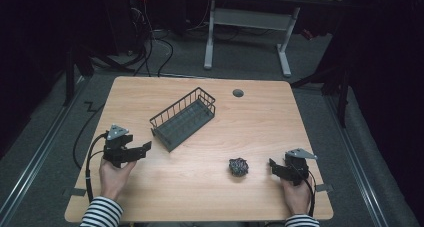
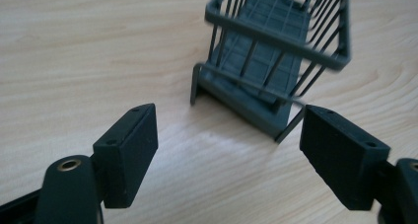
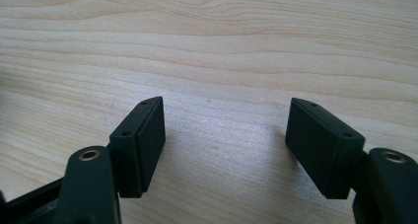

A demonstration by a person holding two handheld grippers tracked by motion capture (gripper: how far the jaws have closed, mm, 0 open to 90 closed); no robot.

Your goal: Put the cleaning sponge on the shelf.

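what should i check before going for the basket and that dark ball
1. Left hand-held gripper open, nothing between its jaws: ok.
2. Right hand-held gripper open and empty: ok.
3. Dark grey wire basket upright on the light wooden table, its short end facing the left hand-held gripper: ok.
4. Small dark crumpled ball lies apart from the basket, just beside the right hand-held gripper: ok.
5. Anything inside the basket: looks empty.

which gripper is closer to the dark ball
Right. The right gripper sits just to the right of the ball, with a small gap of bare table. The left gripper is far off to its left, by the basket.
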